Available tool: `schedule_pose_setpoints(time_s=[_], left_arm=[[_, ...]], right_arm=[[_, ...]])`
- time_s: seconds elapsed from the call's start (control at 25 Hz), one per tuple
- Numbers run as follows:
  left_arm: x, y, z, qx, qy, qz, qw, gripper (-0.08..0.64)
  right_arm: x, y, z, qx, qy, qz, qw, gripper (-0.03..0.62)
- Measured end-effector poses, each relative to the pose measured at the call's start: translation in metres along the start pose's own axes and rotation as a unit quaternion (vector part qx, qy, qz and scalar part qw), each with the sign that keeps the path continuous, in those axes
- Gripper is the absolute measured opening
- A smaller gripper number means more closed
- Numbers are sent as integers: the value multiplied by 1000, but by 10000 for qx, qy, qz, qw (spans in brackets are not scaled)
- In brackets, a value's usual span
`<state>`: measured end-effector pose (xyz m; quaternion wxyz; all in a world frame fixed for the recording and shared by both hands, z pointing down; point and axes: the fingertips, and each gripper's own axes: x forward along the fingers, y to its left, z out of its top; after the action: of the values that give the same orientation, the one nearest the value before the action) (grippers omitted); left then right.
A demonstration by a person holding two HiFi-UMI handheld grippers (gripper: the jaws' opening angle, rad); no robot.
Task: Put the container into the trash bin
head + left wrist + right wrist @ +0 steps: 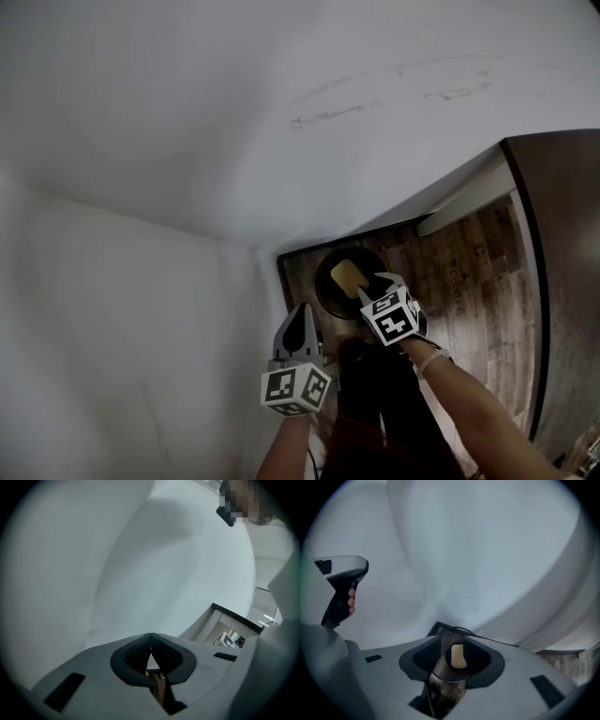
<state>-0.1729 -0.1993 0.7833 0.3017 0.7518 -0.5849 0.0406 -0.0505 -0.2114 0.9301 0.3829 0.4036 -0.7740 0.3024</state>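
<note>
A dark round trash bin (328,281) stands on the wood floor in the corner of two white walls. A pale yellow container (347,276) lies inside it. My right gripper (377,284) hangs just above the bin's rim, open, with nothing between its pads. In the right gripper view the bin (447,679) and the container (458,656) show down through the gap of that right gripper (452,639). My left gripper (302,309) is held beside the wall, left of the bin, and in its own view the left gripper (151,634) is shut on nothing, tips touching.
White walls (187,141) meet in a corner close behind the bin, with a dark baseboard (394,225) along the floor. A dark door or cabinet (562,281) stands at the right. The person's dark trousers (375,403) are just below the bin.
</note>
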Motion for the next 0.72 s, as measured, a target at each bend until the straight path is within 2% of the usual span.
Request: schedule_pose_setpoints(time_s=[0.72], left_arm=[[-32, -32, 53, 302, -148, -66, 9994, 20]], right_arm=[[-81, 23, 50, -346, -438, 121, 9984, 136]])
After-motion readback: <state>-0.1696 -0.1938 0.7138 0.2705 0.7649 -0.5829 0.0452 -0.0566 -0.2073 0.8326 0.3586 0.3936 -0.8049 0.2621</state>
